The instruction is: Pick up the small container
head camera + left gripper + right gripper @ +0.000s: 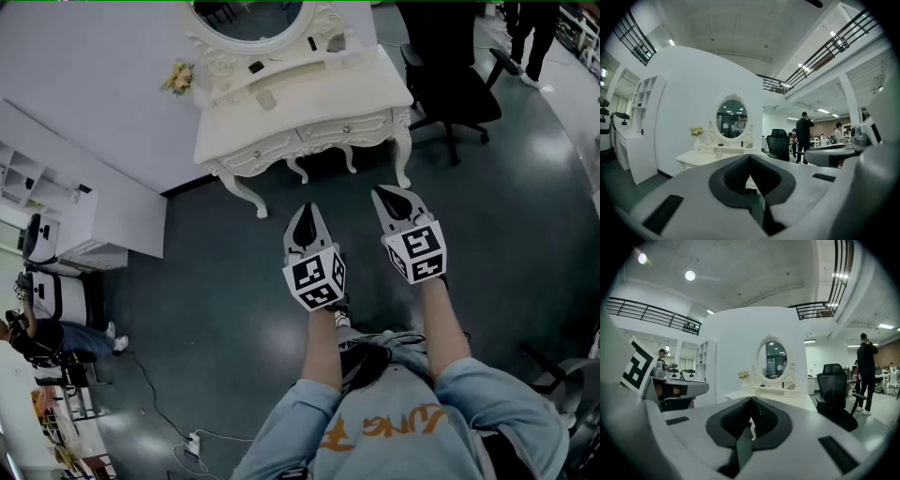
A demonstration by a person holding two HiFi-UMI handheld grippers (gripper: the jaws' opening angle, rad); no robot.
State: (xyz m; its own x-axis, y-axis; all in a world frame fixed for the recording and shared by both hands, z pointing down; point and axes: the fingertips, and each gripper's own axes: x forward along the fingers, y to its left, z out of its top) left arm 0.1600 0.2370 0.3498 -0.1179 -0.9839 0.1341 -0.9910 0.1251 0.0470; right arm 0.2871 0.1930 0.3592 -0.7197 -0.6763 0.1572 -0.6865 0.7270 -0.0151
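A small pale container (pixel 267 98) stands on the white dressing table (pixel 309 127), in front of the oval mirror (pixel 253 19). It also shows as a tiny pot in the left gripper view (pixel 718 151) and the right gripper view (pixel 757 391). My left gripper (pixel 305 223) and right gripper (pixel 391 200) hang side by side over the dark floor, a step short of the table and pointing at it. Both are shut with nothing between the pads: the left gripper (pixel 750 157) and the right gripper (pixel 751 400) show closed black pads.
A black office chair (pixel 450 84) stands right of the table. A vase of flowers (pixel 178 77) and small dark items (pixel 255 67) share the tabletop. A white cabinet (pixel 84 234) is at the left, a cable with a power strip (pixel 192 441) on the floor, and people stand far right (pixel 534 37).
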